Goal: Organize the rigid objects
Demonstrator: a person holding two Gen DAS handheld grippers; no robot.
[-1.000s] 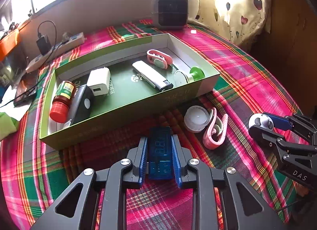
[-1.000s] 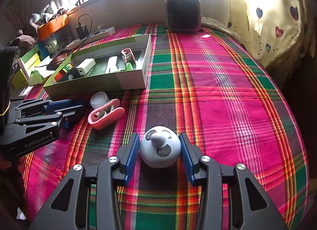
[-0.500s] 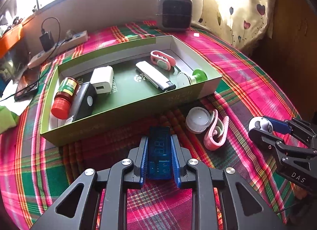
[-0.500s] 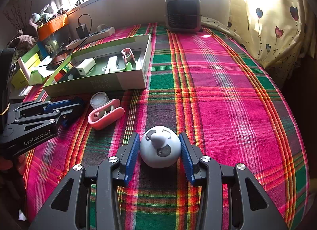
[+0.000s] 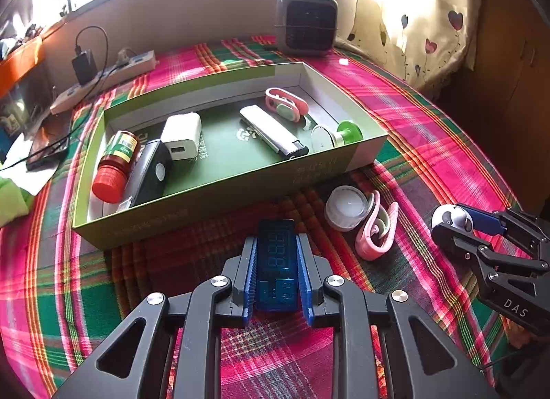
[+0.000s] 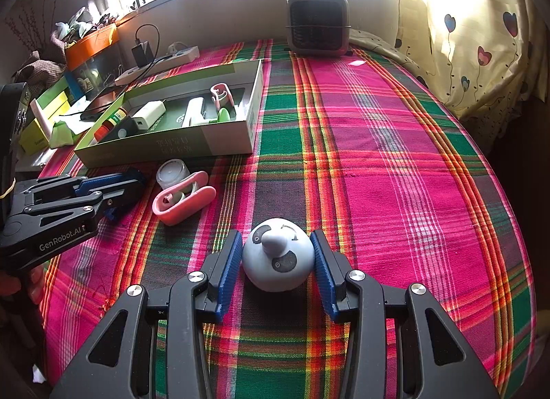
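Observation:
My left gripper (image 5: pixel 276 254) is shut on a blue translucent USB meter (image 5: pixel 276 261), held in front of the green box's (image 5: pixel 206 196) near wall. The box holds a red-capped bottle (image 5: pixel 115 165), a black device (image 5: pixel 149 175), a white charger (image 5: pixel 182 136), a lighter (image 5: pixel 271 132), a pink clip (image 5: pixel 287 105) and a green-and-white spool (image 5: pixel 335 136). My right gripper (image 6: pixel 275 254) is shut on a grey-white round toy (image 6: pixel 278 256), low over the plaid cloth. A white round jar (image 5: pixel 345 208) and a pink clip (image 5: pixel 376 230) lie on the cloth between the grippers.
A small grey heater (image 5: pixel 306 22) stands at the back. A power strip with a plugged charger (image 5: pixel 103 77) lies at the back left. A phone (image 5: pixel 46 151) and clutter sit at the left edge. A curtain (image 6: pixel 474 38) hangs at the right.
My left gripper has lifted slightly with the USB meter, so the box sits a little lower in its view. The right gripper has stayed still with the toy.

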